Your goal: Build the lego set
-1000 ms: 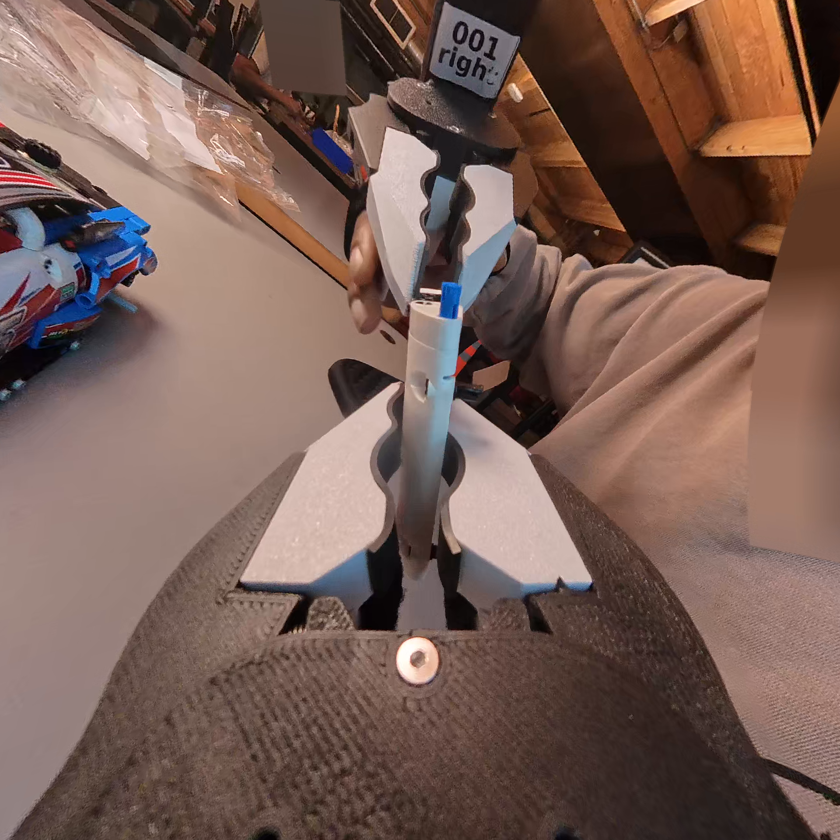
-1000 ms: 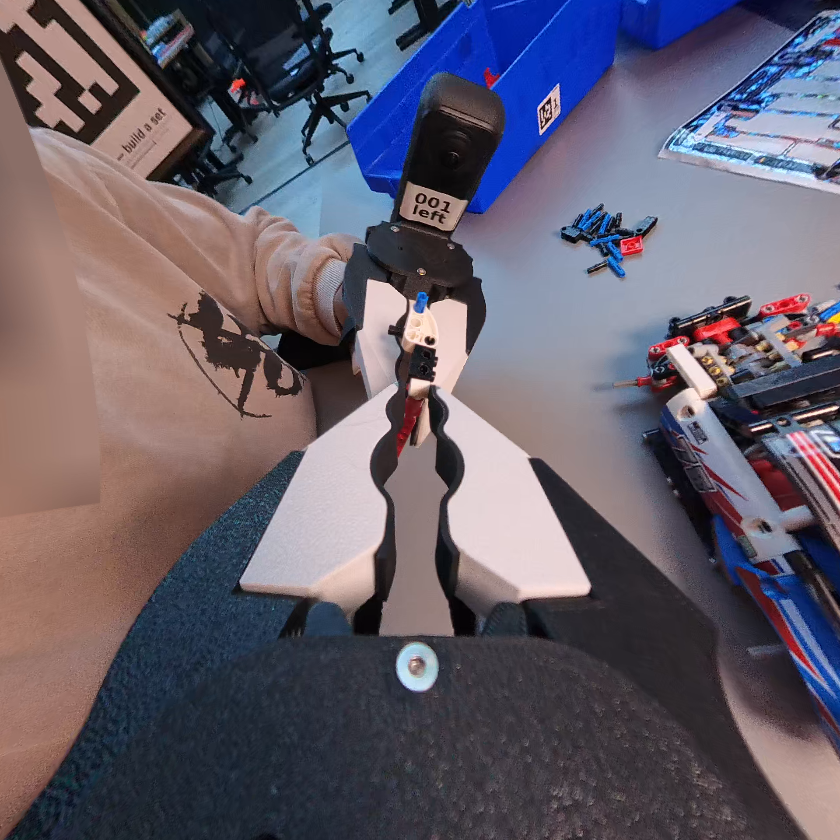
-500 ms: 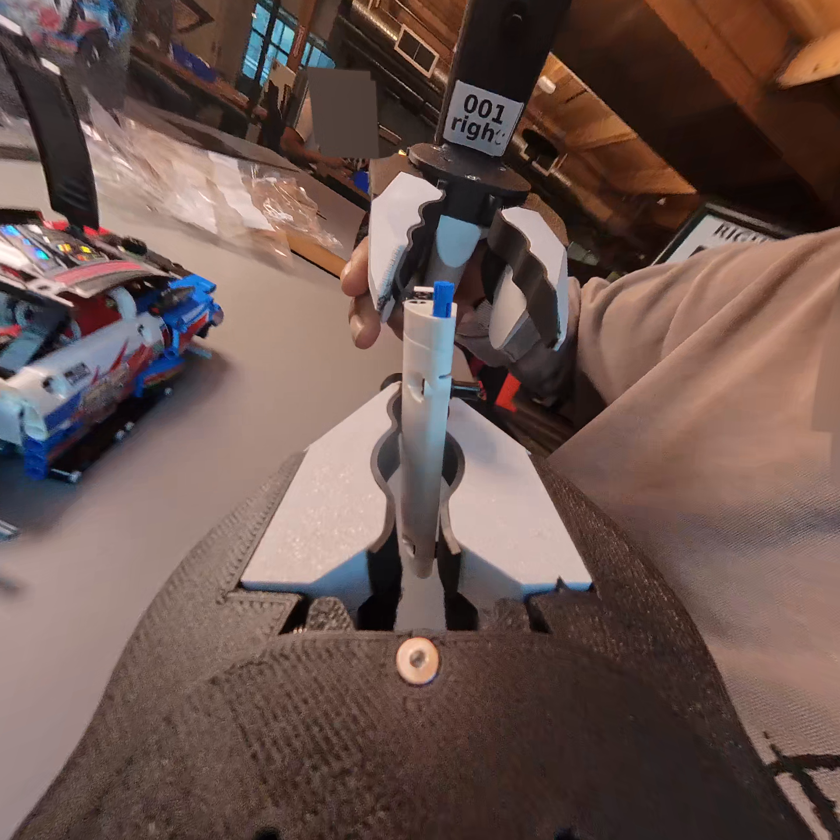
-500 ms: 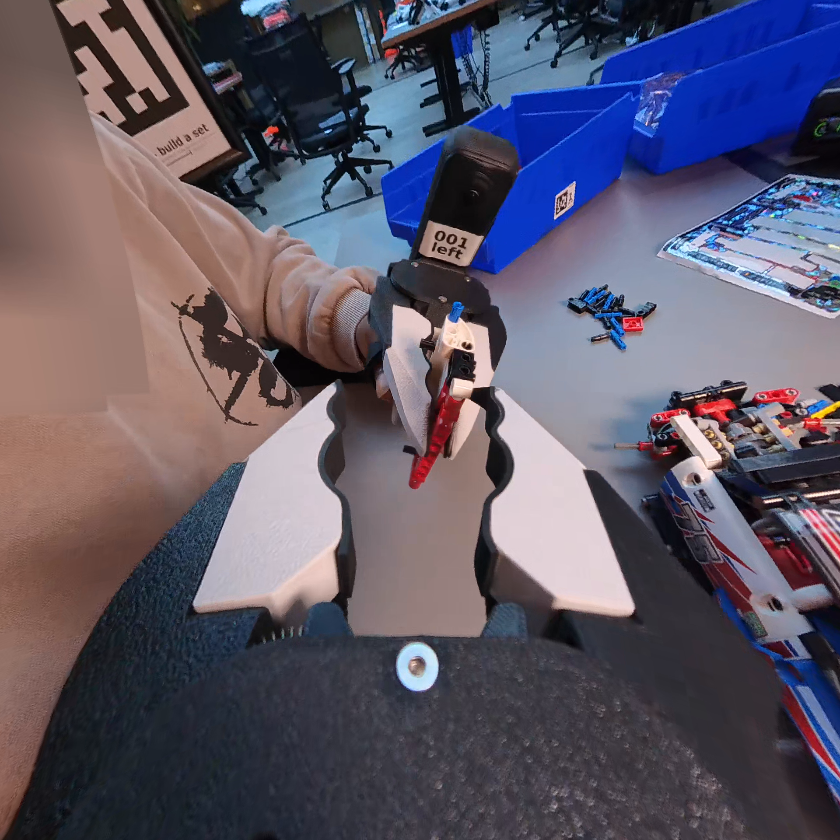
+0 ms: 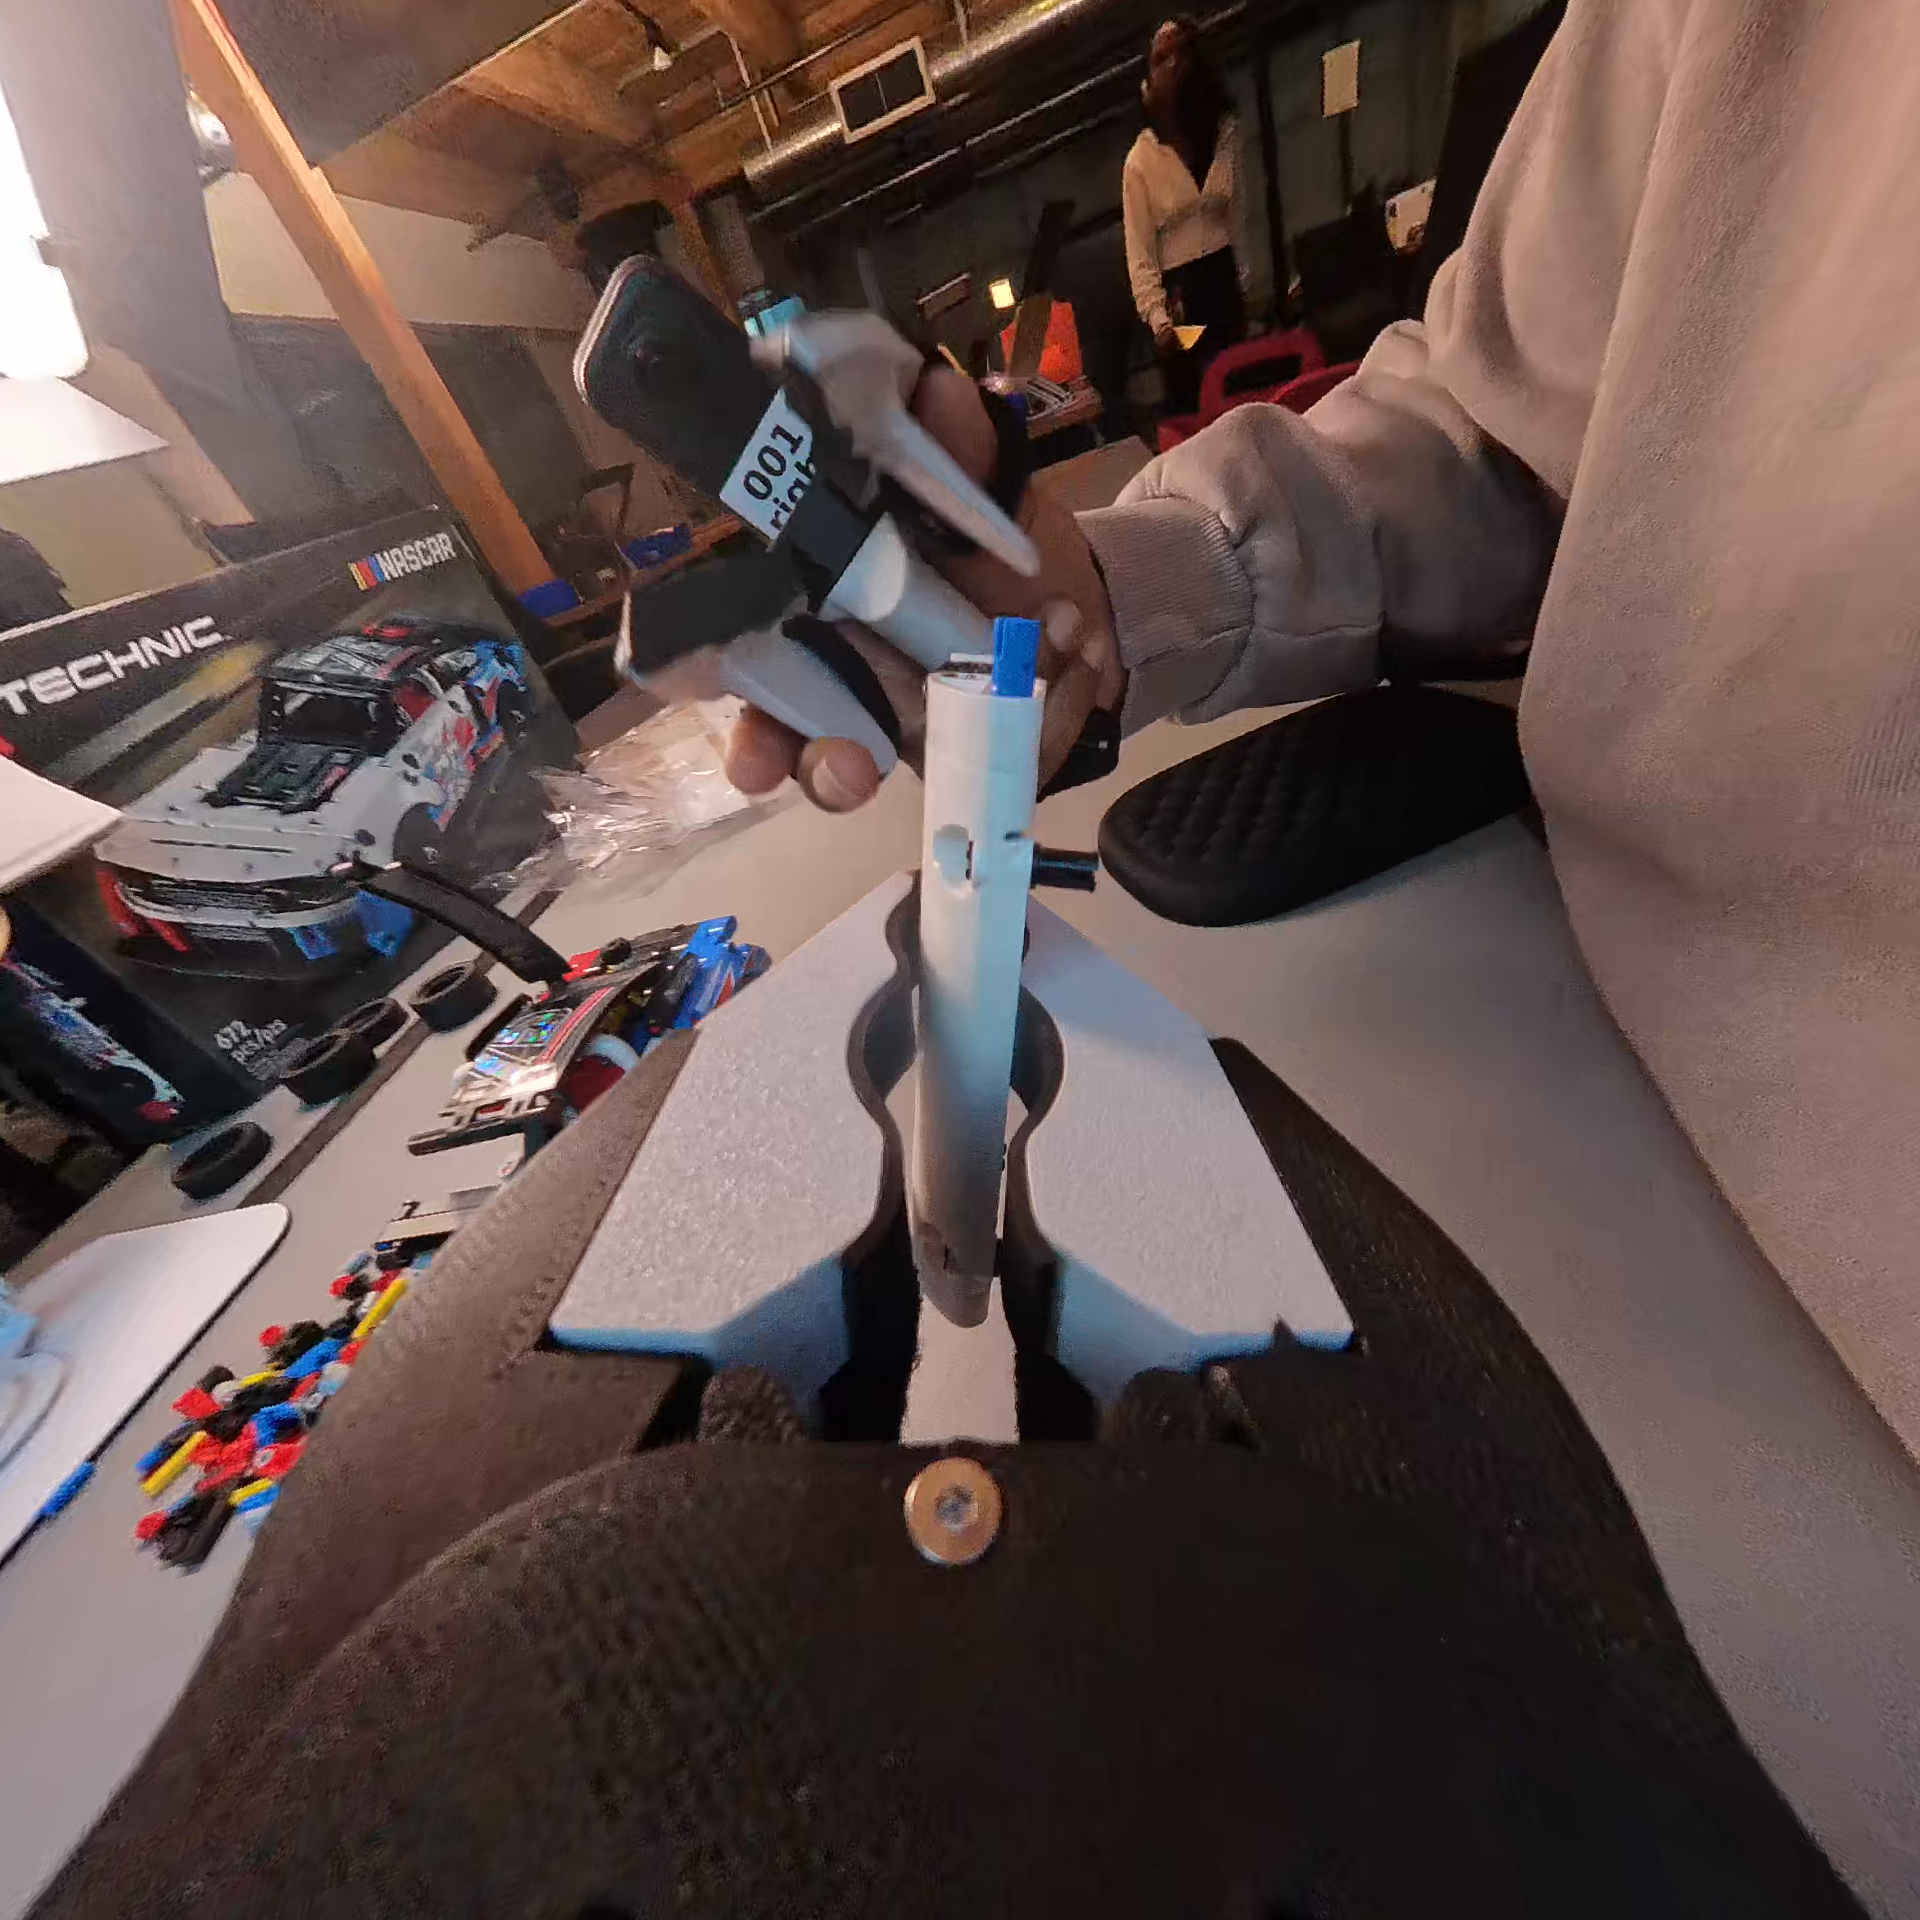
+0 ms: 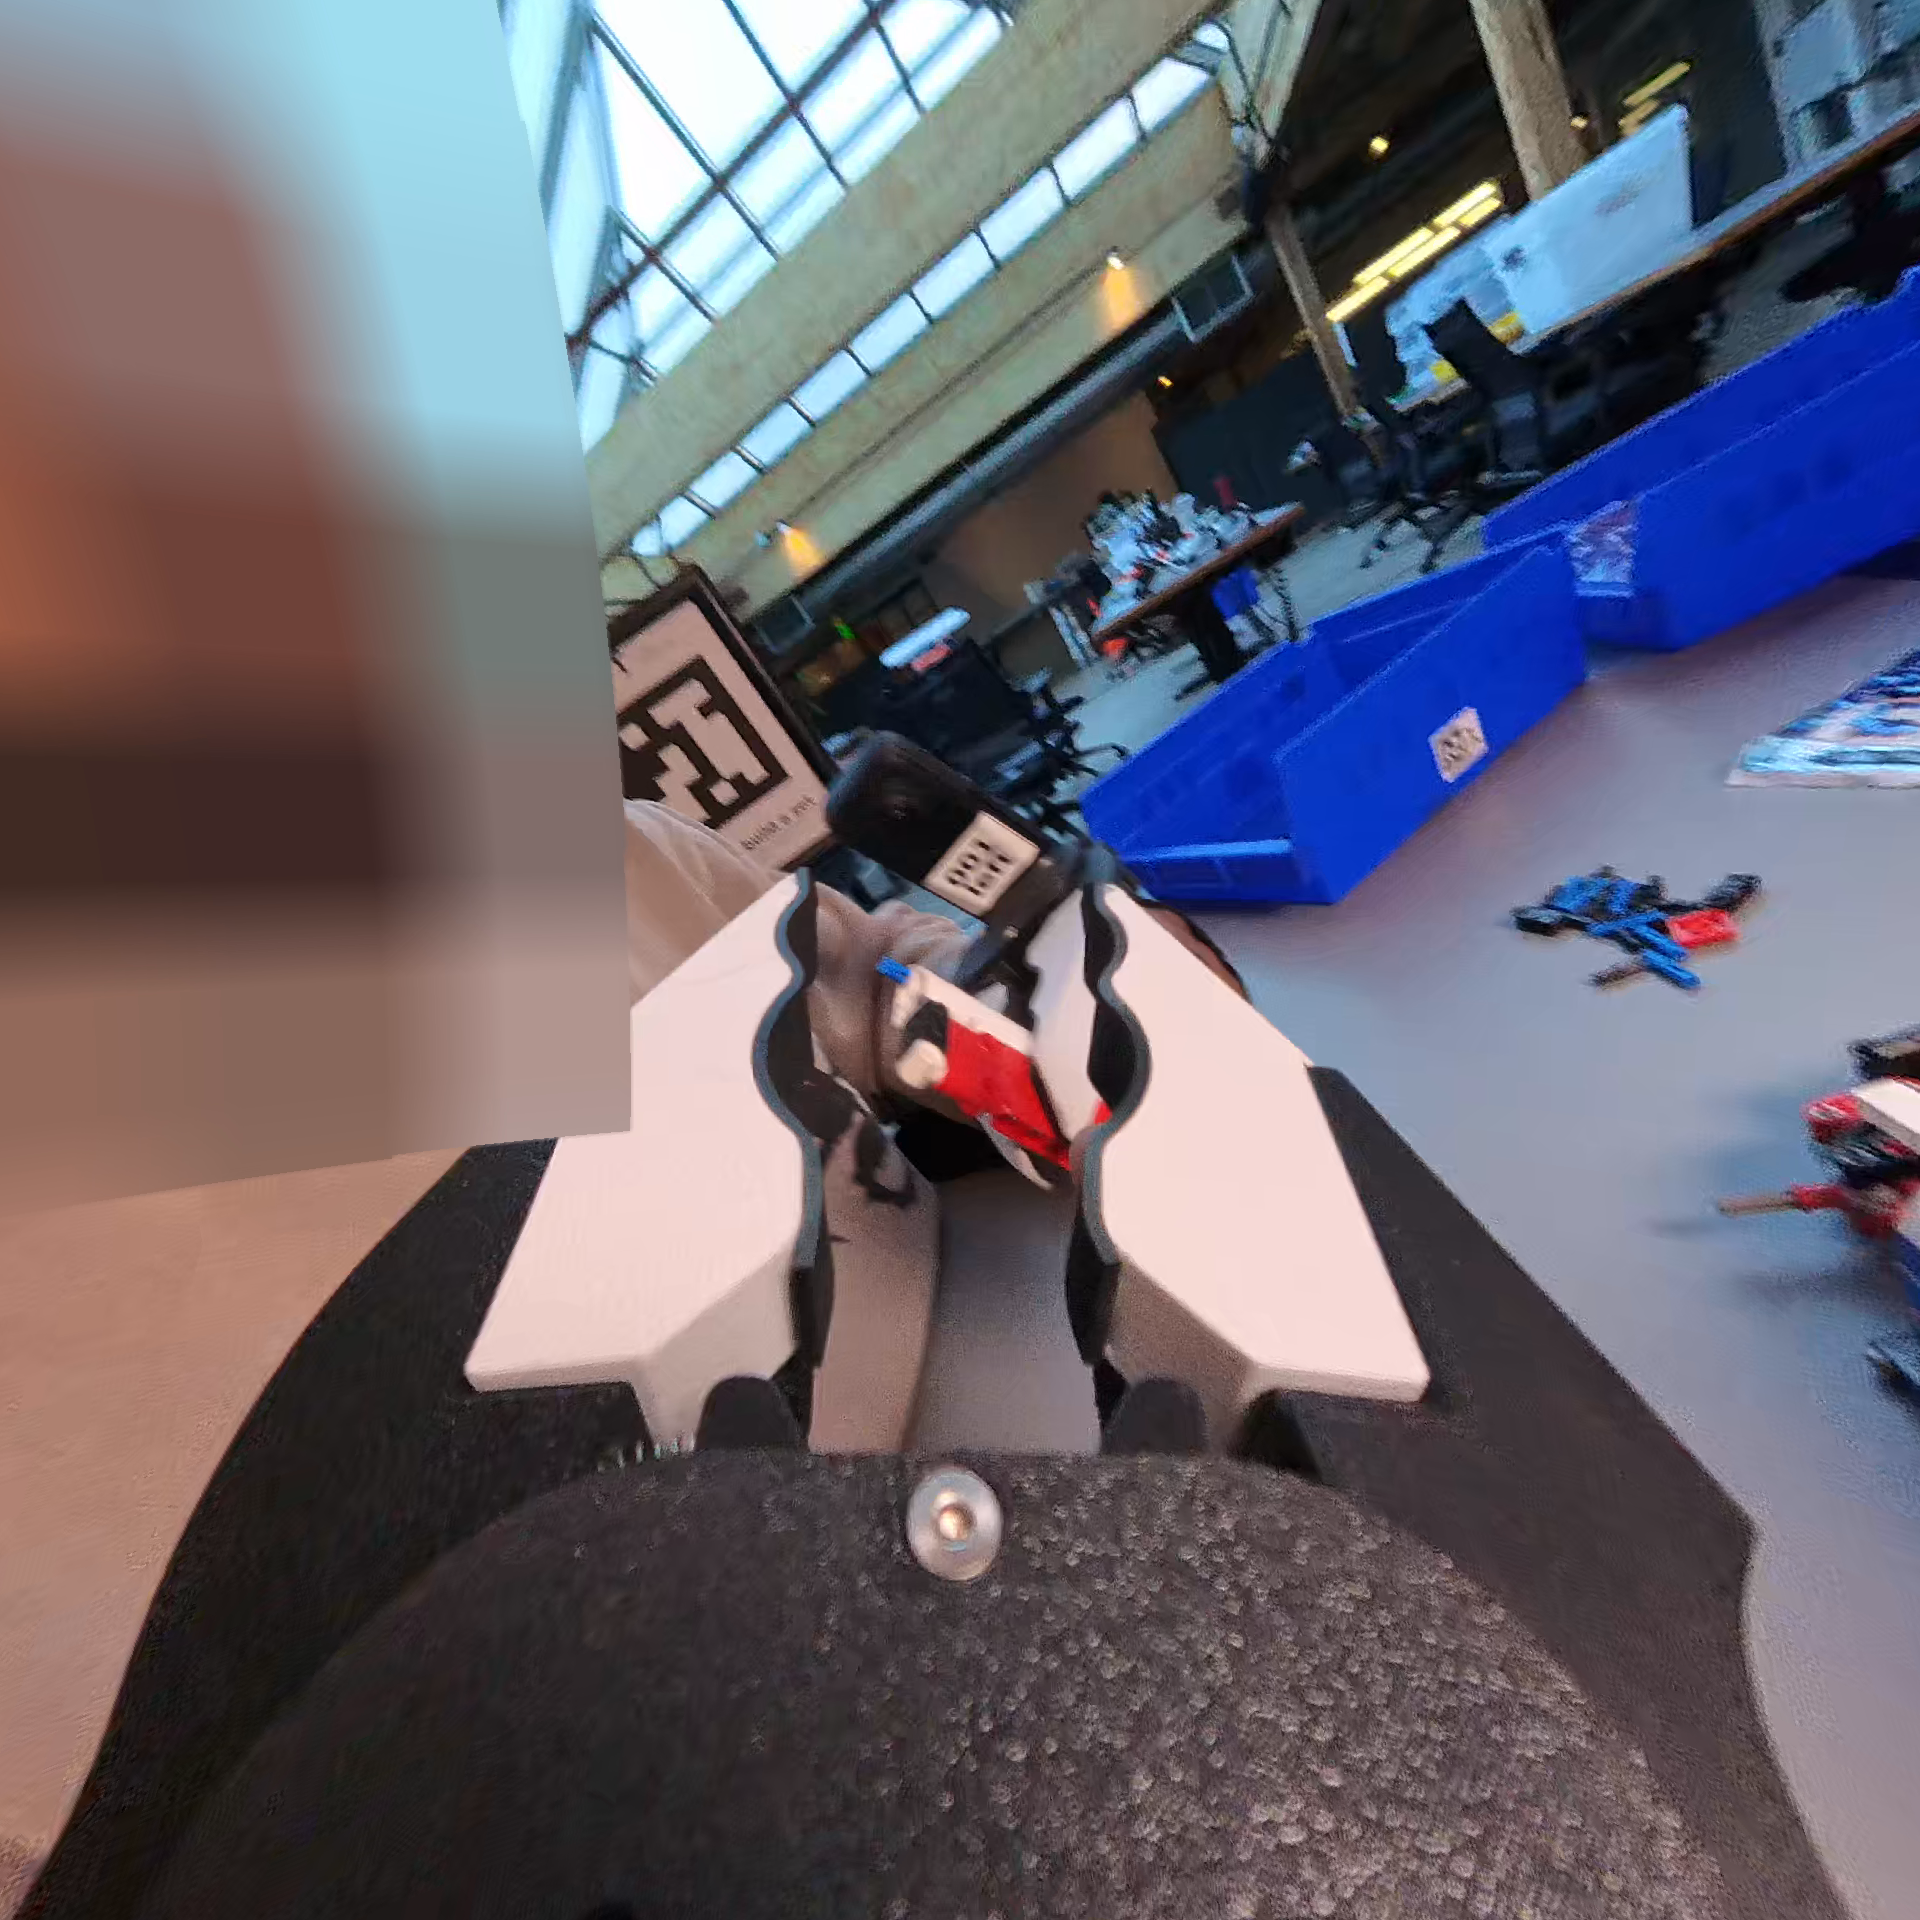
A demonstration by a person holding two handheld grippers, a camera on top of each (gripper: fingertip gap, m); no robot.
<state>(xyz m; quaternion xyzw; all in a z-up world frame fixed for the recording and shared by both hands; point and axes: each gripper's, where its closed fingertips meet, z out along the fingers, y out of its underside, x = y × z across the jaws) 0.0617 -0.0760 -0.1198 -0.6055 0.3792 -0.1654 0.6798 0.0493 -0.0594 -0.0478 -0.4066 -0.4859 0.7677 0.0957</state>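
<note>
The left gripper (image 5: 961, 1049) has its jaws closed on a long white lego panel (image 5: 971, 997), which stands upright between them, edge-on to the camera. A blue pin (image 5: 1015, 655) sticks out of the panel's top end and one black pin (image 5: 1065, 860) juts from its right side, about a third of the way down. From the right wrist view the same piece shows a red patch on its white face (image 6: 992, 1070) and sits in the gap between the right gripper's fingers, beyond them and touching neither.

The right gripper (image 6: 940, 1018) has its jaws spread wide with nothing gripped; in the left wrist view it is tilted and blurred just behind the panel's top (image 5: 821, 582), held in a hand (image 5: 935, 665).

On the desk (image 5: 1351, 1018), left of the left gripper, lies one heap of small red, blue, yellow and black loose pieces (image 5: 249, 1423). Beyond it sits one partly built race car (image 5: 613, 1029) in blue, white and red. Four black tyres (image 5: 322, 1065) lie near it, in front of one set box (image 5: 260, 790). In the right wrist view a small cluster of blue and black pins (image 6: 1631, 925) lies on the desk, and farther back stand two blue bins (image 6: 1392, 748).
</note>
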